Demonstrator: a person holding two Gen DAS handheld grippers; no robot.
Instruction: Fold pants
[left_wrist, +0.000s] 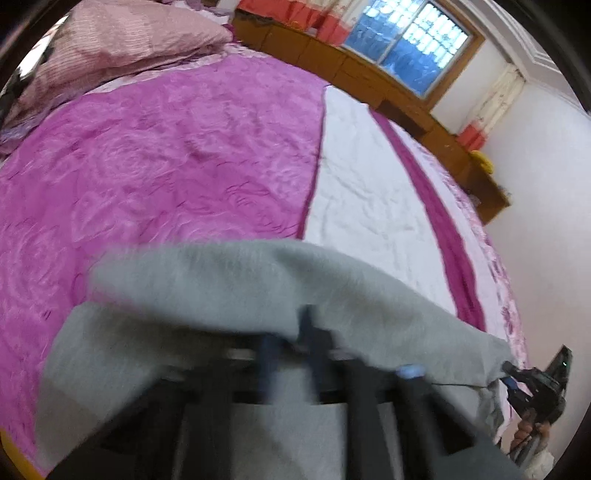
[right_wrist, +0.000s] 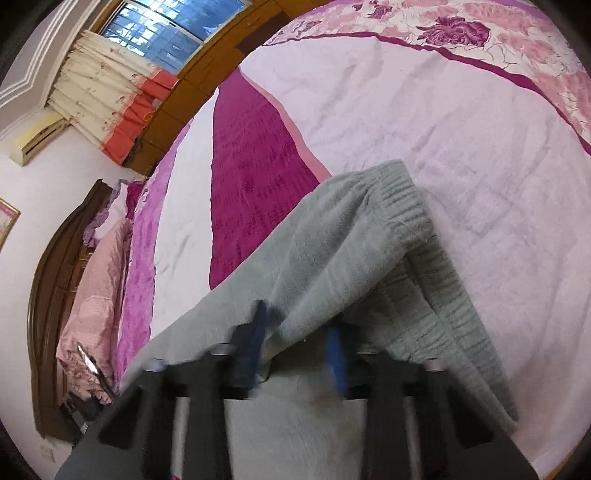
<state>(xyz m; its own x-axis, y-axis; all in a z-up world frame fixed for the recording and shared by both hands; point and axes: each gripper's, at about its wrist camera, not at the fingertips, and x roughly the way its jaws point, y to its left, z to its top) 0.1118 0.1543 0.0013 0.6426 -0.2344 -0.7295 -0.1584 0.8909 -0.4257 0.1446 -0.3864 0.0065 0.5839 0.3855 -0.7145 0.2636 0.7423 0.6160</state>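
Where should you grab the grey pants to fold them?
Grab the grey pants along their top edge, one gripper near each end, coming from the near side of the bed. The ribbed waistband is thick and firm, so it probably slips less. Both the left gripper and the right gripper already pinch that raised edge.
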